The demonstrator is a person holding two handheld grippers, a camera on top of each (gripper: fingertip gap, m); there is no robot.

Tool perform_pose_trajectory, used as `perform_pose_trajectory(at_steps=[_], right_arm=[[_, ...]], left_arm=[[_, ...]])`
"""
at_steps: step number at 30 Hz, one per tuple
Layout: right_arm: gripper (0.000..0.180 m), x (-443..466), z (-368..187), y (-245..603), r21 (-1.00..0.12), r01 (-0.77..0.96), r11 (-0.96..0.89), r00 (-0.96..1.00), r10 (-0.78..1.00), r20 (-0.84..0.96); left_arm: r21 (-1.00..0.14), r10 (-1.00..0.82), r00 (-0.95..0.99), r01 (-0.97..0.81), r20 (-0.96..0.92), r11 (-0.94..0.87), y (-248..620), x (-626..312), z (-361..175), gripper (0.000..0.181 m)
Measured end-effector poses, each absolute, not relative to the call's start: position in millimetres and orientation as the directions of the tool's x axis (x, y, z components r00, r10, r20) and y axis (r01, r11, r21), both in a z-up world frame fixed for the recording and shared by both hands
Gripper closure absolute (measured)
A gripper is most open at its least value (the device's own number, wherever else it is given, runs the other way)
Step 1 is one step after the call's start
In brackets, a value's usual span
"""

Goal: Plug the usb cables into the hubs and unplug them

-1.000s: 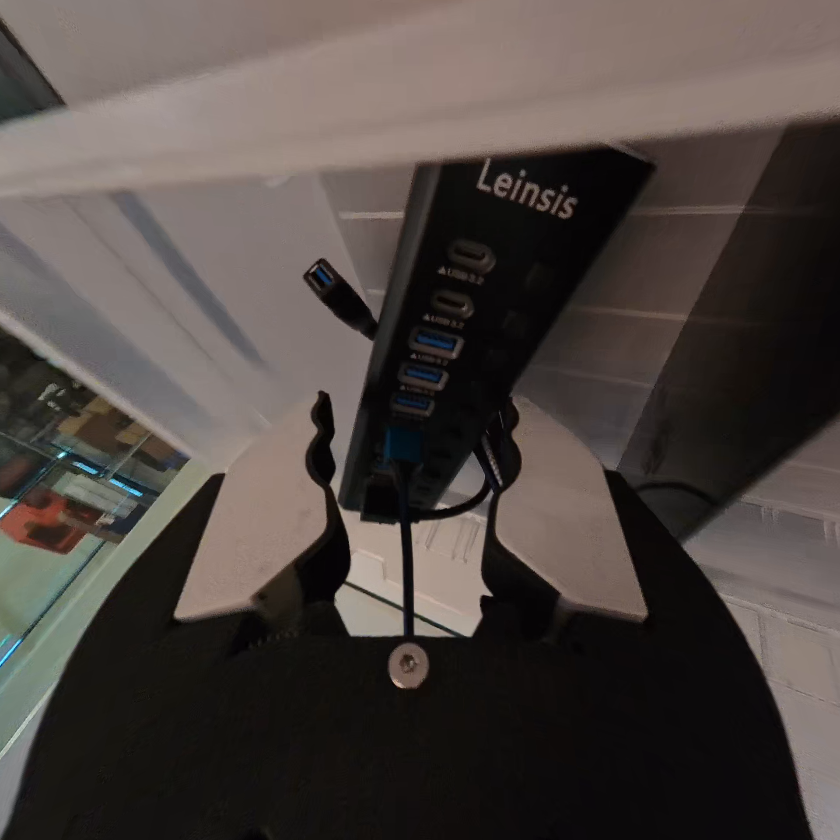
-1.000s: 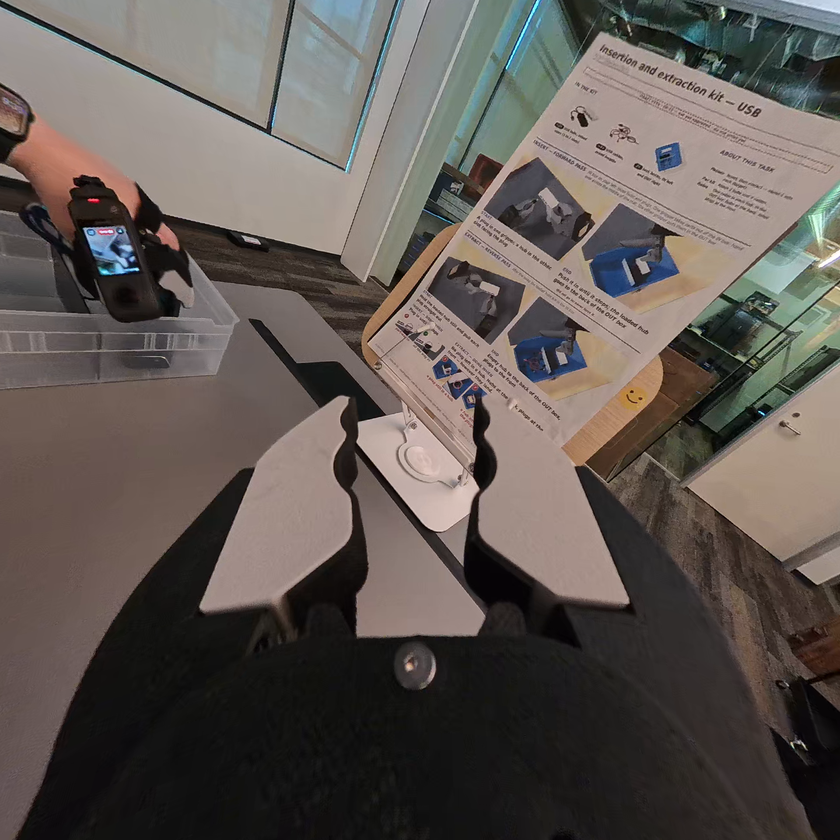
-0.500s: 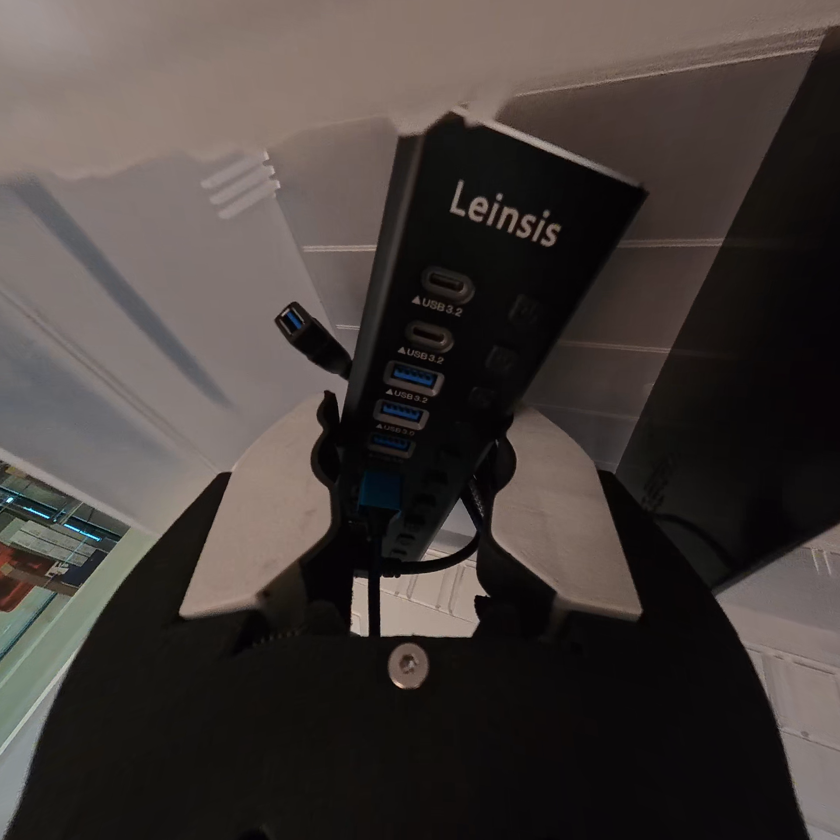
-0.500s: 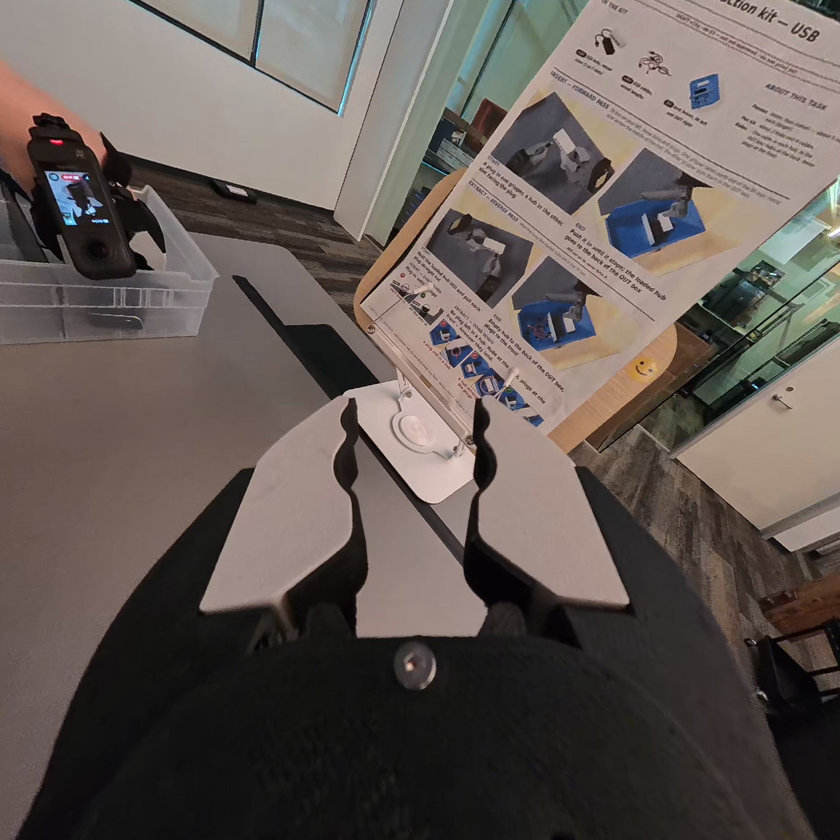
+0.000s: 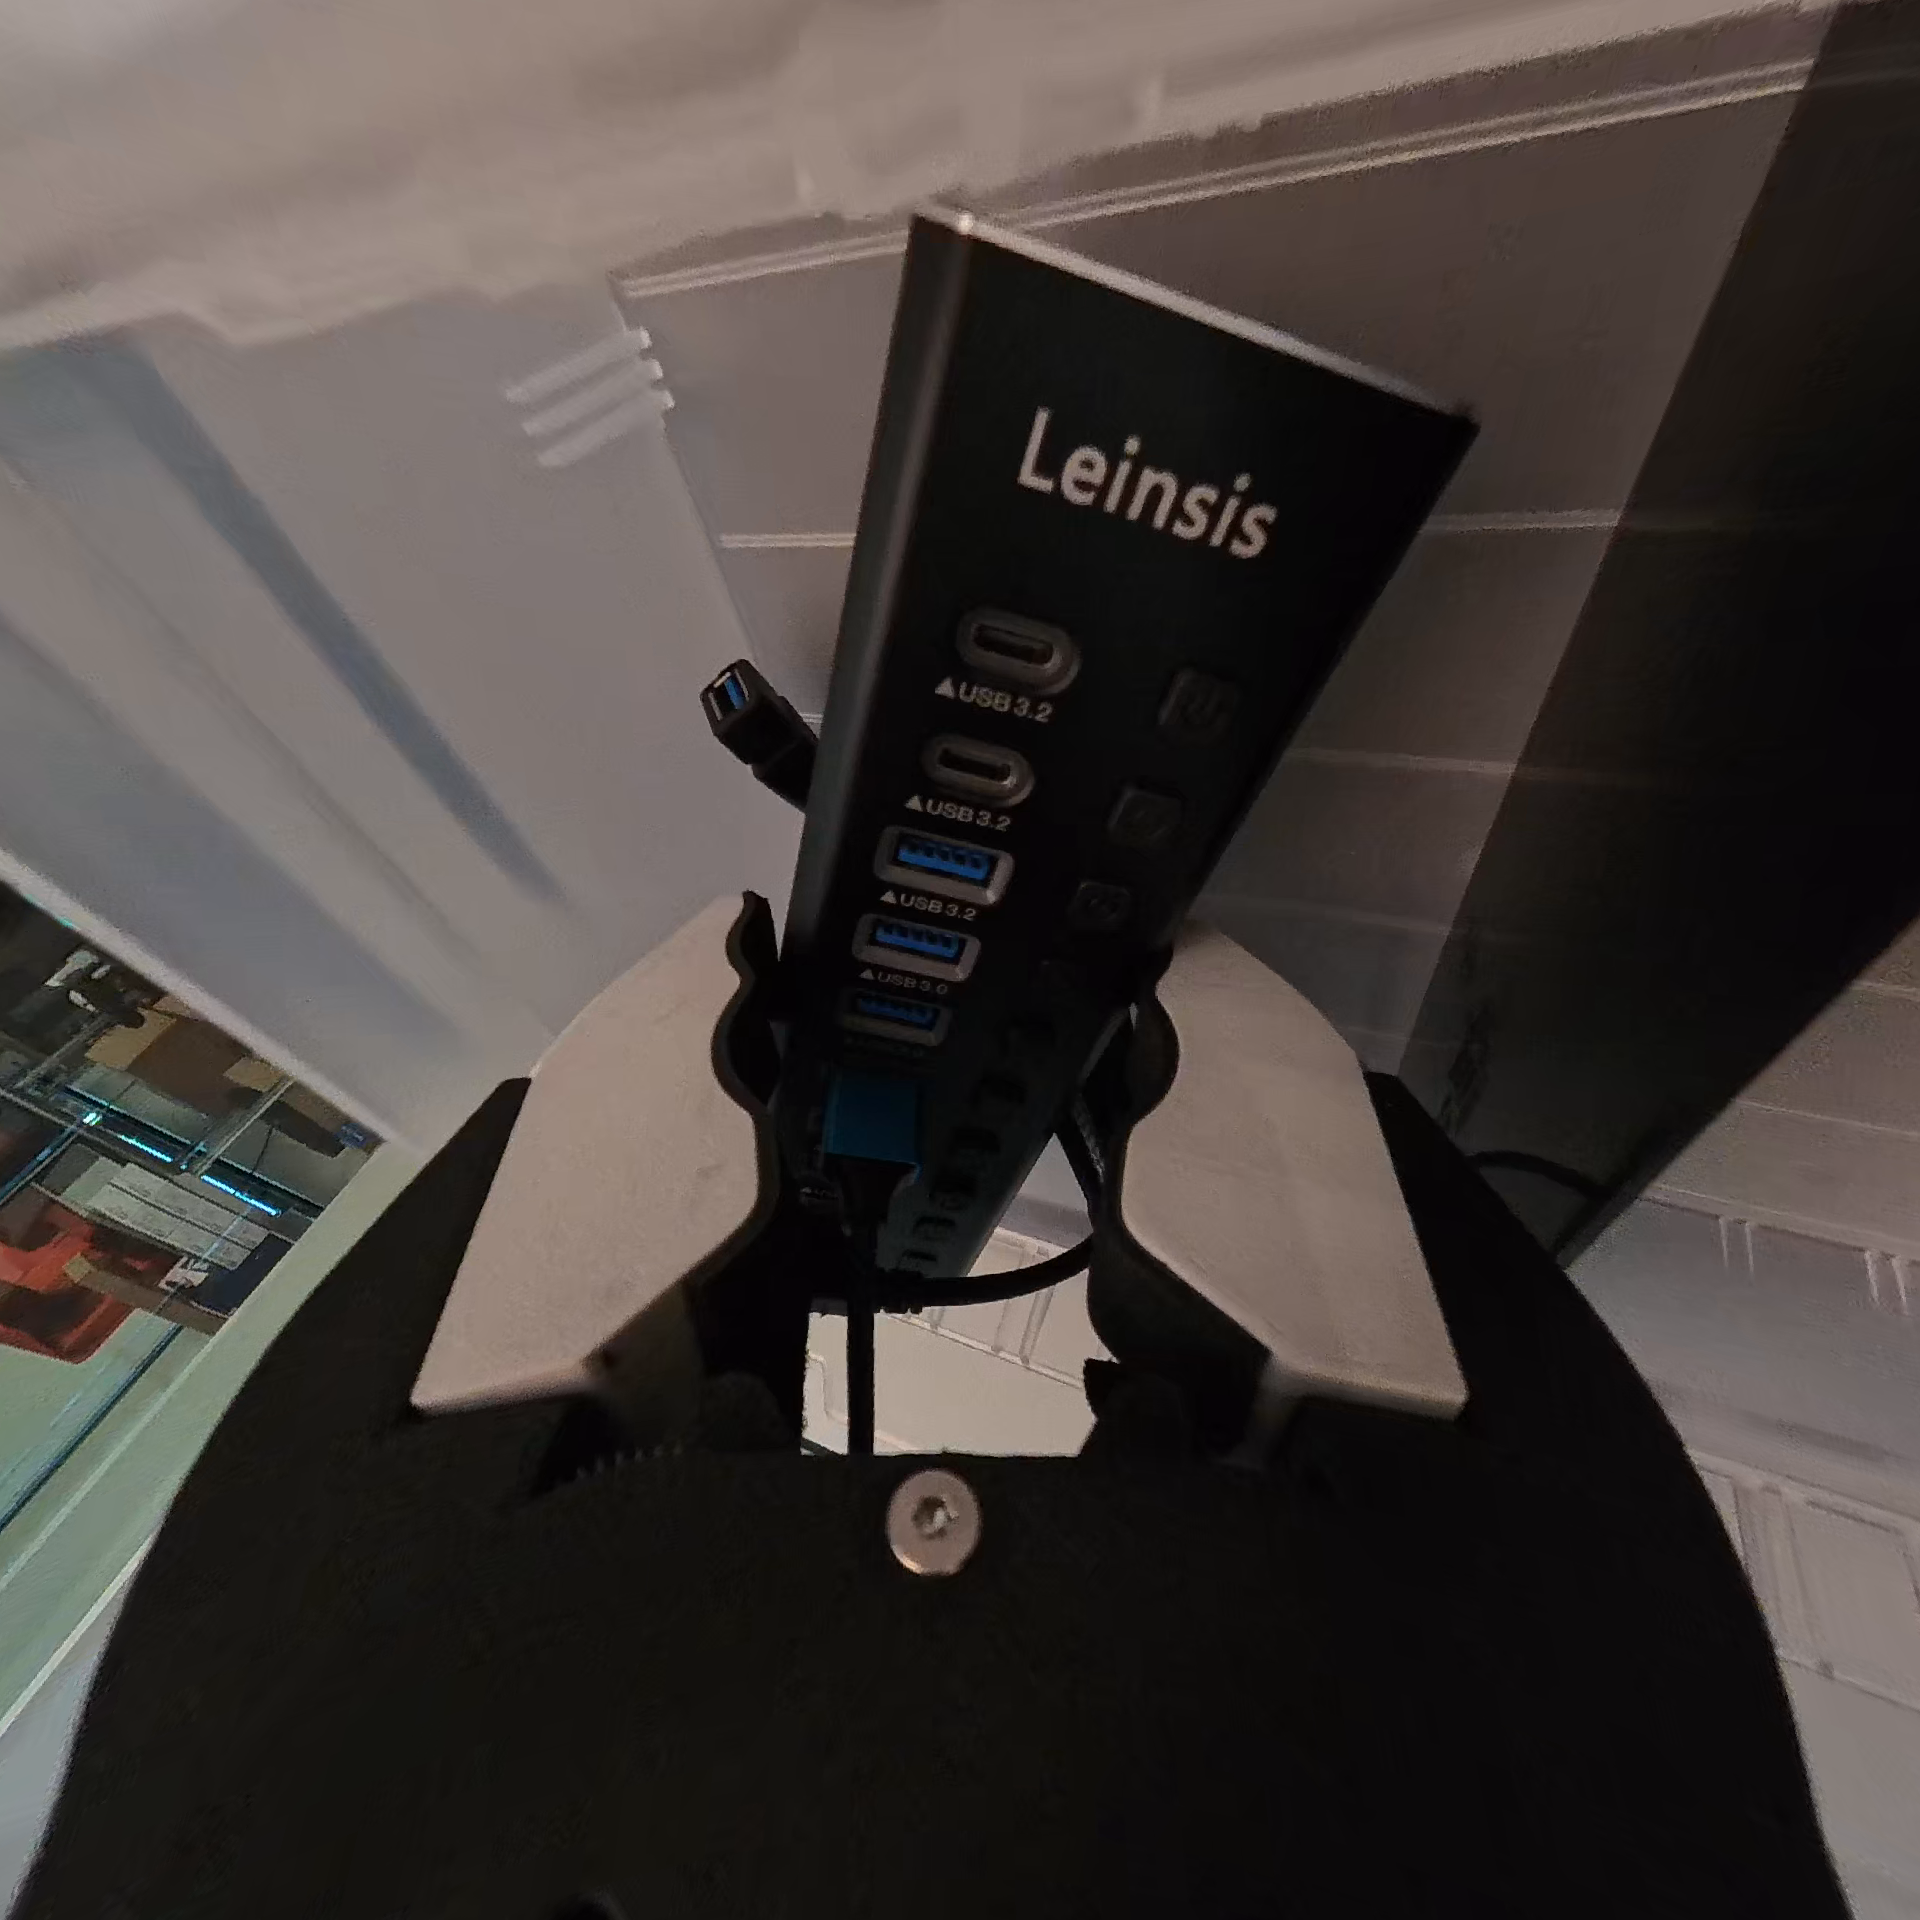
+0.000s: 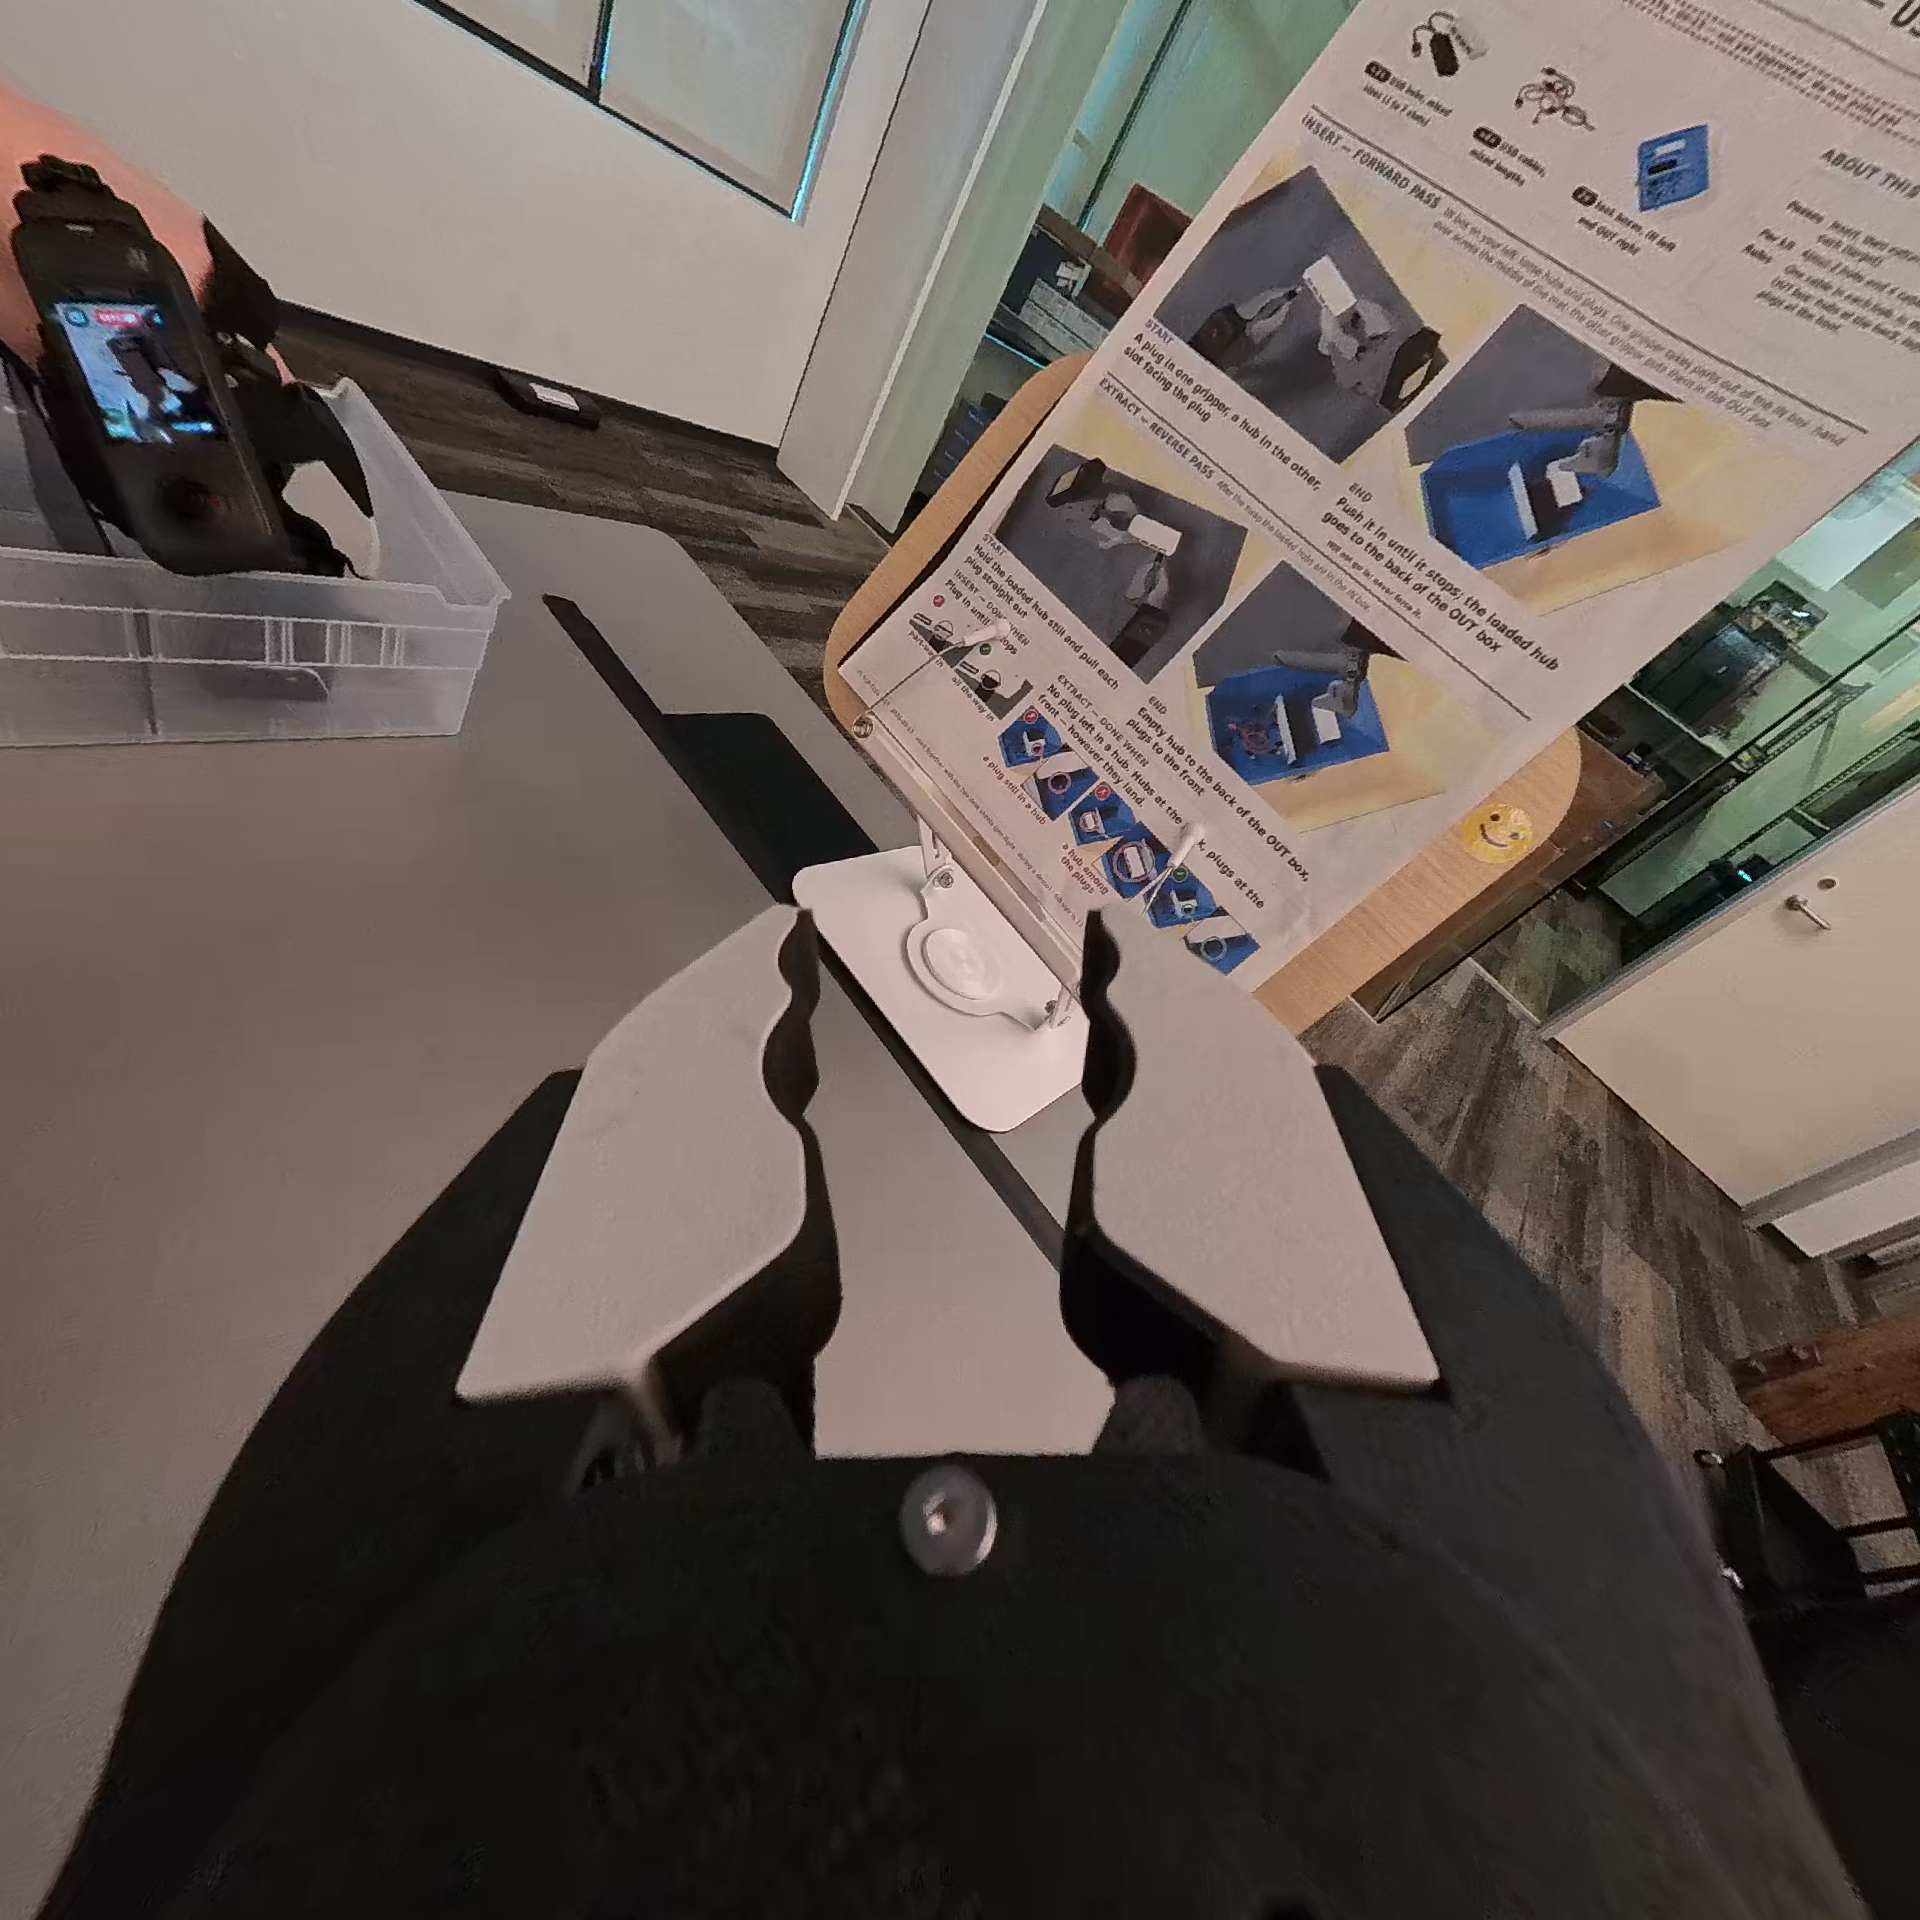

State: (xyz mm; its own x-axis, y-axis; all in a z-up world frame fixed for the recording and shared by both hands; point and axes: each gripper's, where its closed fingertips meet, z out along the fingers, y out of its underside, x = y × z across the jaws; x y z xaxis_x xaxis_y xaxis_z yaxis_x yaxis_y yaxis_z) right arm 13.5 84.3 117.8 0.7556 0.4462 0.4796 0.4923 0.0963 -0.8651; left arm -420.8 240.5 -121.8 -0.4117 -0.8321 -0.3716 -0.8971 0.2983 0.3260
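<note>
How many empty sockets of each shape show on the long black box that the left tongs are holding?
Oval sockets: 2
Blue rectangular sockets: 3
Total: 5 empty sockets showing on the long black hub; a blue plug sits just below them.

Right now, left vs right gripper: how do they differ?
The left gripper is shut on the black USB hub; the right gripper is open and holds nothing. The left gripper is down in the clear bin; the right gripper hangs over the grey table. Both have silver fingers on black bodies.
</note>
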Motion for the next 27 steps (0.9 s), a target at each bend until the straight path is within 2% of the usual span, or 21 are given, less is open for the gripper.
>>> perform_pose_trajectory(at_steps=[19,27], right_arm=[[0.131,9.8,106.7,88.6,-0.84,0.539,0.063,0.733,0.456,0.505],[0.131,10.6,105.1,89.4,-0.837,0.544,0.058,0.731,0.457,0.507]], left_arm=[[0.302,-0.801,-0.412,-0.904,-0.434,0.301,242.1,-427.4,-111.7,0.116],[0.257,-0.781,-0.36,-0.931,-0.511,0.261,242.9,-422.7,-100.4,0.117]])
